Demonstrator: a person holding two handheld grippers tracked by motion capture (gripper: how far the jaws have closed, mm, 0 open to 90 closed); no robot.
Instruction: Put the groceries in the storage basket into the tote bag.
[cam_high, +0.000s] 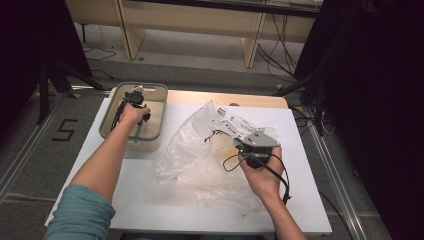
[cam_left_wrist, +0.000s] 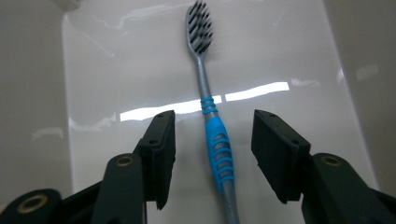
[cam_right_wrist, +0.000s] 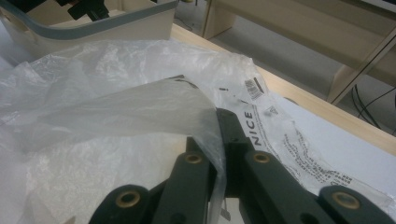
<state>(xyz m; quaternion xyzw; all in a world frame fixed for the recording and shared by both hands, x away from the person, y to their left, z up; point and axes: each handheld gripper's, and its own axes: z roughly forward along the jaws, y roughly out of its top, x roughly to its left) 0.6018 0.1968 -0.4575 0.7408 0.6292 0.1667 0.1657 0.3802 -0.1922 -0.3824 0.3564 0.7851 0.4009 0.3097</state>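
High view: white table top (cam_high: 150, 200) with a pale wooden strip along its far edge; a rectangular container (cam_high: 108, 118) with a grey-green rim sits at the far left of the table; a crumpled clear plastic bag (cam_high: 190, 150) lies across the middle, just beside the container on its right; printed black text and a barcode show on the bag's far right portion

Left gripper (cam_high: 135, 97): held by the left hand (cam_high: 131, 114) inside the container, pointing down at its floor; the forearm runs back to a teal sleeve (cam_high: 82, 215) at the bottom left; in the left gripper view the gripper (cam_left_wrist: 212, 140) has its two black jaws spread wide, one on either side of a toothbrush (cam_left_wrist: 211, 116) lying flat on the glossy pale floor of the container; neither jaw touches the brush; the brush has a grey shaft, a blue ribbed grip sitting between the jaws, and dark bristles at the far end, pointing away from the camera; bright strip-light reflections cross the floor

Right gripper (cam_high: 239, 145): held by the right hand (cam_high: 262, 175) over the right part of the bag, grey three-cornered plate on top, black cable looping beside the hand; in the right gripper view the gripper (cam_right_wrist: 219, 140) has its jaws pressed together on a fold of the bag (cam_right_wrist: 116, 112), the film passing between them and lifted into a raised flap; the word NICE reads on the bag just right of the jaws; the container's rim (cam_right_wrist: 93, 25) shows at upper left, beyond the bag
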